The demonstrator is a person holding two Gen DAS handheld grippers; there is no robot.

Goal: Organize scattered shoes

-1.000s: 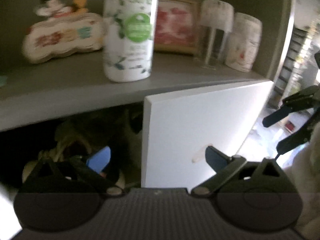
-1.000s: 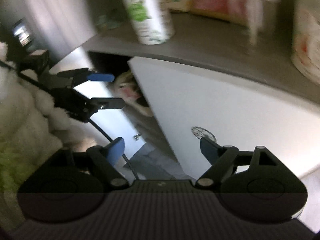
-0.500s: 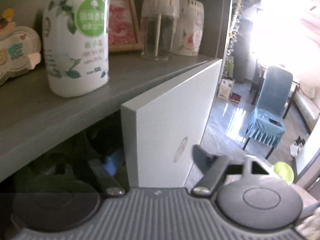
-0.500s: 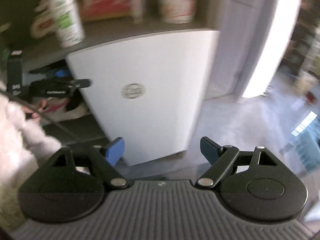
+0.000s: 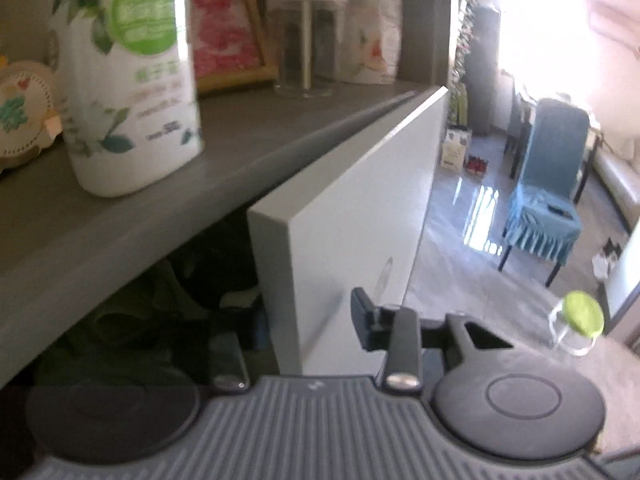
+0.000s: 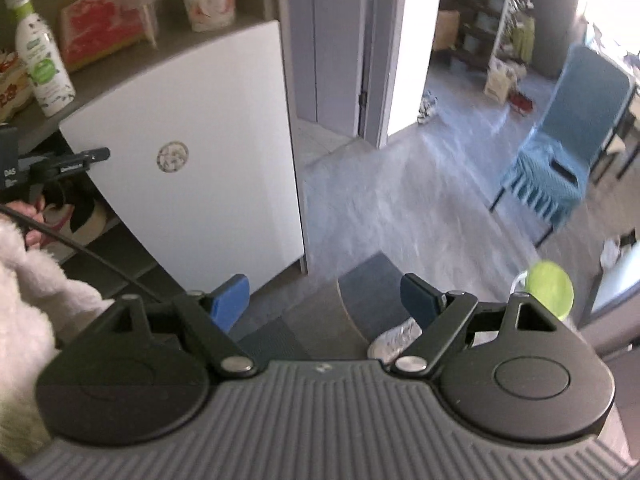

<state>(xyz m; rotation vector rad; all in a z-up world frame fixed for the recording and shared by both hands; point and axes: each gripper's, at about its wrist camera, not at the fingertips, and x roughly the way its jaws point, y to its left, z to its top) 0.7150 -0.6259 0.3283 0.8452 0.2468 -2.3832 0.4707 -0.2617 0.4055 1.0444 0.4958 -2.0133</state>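
Both left tool point(image 5: 308, 316) jaws have just been closing around the white door point(image 5: 352, 216) (edge between).

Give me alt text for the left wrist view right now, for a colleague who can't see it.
The left hand-held gripper has just been closing on the free edge of a white cabinet door standing ajar, one finger on each side. Above, a grey shelf holds a white bottle and a framed picture; to the right, a blue chair stands on the floor.
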